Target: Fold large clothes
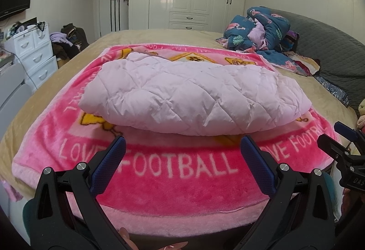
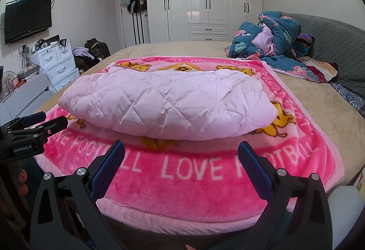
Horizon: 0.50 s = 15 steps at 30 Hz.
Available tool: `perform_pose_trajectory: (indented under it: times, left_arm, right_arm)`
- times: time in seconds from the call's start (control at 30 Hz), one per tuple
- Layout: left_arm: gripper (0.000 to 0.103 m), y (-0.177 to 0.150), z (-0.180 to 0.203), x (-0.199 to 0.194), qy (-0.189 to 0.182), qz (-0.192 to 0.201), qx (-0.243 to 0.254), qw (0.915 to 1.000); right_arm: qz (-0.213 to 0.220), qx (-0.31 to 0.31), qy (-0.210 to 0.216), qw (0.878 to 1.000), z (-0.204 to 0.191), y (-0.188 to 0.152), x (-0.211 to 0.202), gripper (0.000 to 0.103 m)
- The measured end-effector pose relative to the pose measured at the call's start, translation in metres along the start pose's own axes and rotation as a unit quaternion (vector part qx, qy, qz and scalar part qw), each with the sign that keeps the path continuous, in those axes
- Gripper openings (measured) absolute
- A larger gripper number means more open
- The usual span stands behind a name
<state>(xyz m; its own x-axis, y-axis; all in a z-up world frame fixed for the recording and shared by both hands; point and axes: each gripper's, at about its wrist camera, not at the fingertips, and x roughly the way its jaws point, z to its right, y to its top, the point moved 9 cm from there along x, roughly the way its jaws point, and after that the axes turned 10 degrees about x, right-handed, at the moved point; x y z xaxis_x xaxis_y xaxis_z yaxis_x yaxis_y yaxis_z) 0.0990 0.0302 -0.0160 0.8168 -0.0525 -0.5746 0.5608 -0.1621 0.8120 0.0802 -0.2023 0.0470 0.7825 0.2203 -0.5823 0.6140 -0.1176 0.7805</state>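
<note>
Left gripper [image 1: 182,149] hangs wide open and empty, short of the jacket [image 1: 194,97]. The jacket lies folded in a bundle on the pink blanket [image 1: 173,186]. Right gripper [image 2: 181,153] gapes empty too. Folding looks nearly finished; next, perhaps a final tidy.

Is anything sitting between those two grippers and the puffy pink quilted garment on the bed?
Nothing visible. The left gripper and right gripper both hang open just short of the pink quilted garment, with only a bare strip of the pink blanket in between.
</note>
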Motion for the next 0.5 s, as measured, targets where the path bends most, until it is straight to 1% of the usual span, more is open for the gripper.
perform_pose_trajectory:
  times: [0.5]
  left_arm:
    - [0.094, -0.0020, -0.0009, -0.0002, 0.000, 0.001, -0.001, 1.0000]
  right_arm:
    - [-0.001, -0.001, 0.000, 1.000, 0.0007, 0.0012, -0.0005, 0.099]
